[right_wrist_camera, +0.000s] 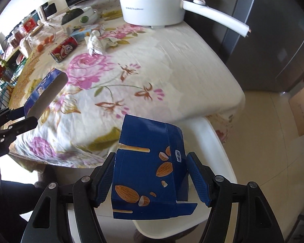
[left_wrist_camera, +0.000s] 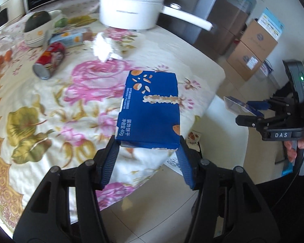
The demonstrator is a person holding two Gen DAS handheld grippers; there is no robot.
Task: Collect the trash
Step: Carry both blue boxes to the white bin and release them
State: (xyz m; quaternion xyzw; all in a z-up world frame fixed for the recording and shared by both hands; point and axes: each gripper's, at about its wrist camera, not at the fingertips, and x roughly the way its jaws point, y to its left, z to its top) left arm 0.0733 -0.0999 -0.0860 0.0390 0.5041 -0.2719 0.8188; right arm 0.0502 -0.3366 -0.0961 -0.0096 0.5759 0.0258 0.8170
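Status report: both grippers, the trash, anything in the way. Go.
Left gripper shut on blue box. Right gripper holds torn blue carton above the white chair. Can, crumpled paper remain. Nothing blocking.

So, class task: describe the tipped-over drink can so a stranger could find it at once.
Start at the white pot at the far end of the floral tablecloth. Come nearer, past the crumpled white paper, to its left. There lies the can, the only red cylinder, on its side with its silver end showing.
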